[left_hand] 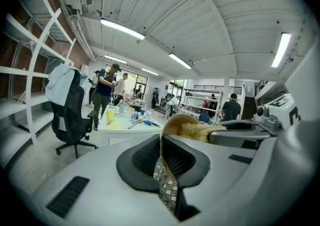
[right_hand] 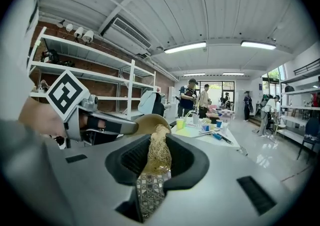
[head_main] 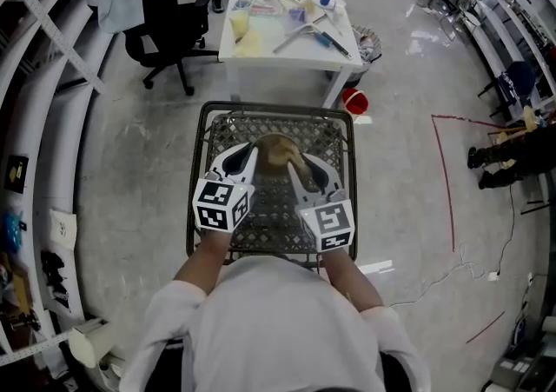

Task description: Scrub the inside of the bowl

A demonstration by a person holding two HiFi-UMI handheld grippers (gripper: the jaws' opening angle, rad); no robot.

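A tan bowl point(head_main: 276, 151) is held tilted above the black wire-mesh table point(head_main: 334, 134), between my two grippers. My left gripper point(head_main: 252, 157) is shut on the bowl's rim; in the left gripper view the thin rim point(left_hand: 162, 142) runs between the jaws of that gripper point(left_hand: 162, 156). My right gripper point(head_main: 301, 169) is shut on a yellowish fibrous scrubber point(right_hand: 157, 151), which reaches into the bowl point(right_hand: 148, 122). In the left gripper view the scrubber point(left_hand: 199, 131) lies inside the bowl point(left_hand: 176, 121). The right gripper view has its own gripper point(right_hand: 156, 164) low in the middle.
A white table point(head_main: 261, 47) with cups and tools stands beyond the mesh table, with a black office chair point(head_main: 165, 25) to its left and a red bucket point(head_main: 354, 102) to its right. White shelving point(head_main: 39, 112) lines the left side. People stand farther back.
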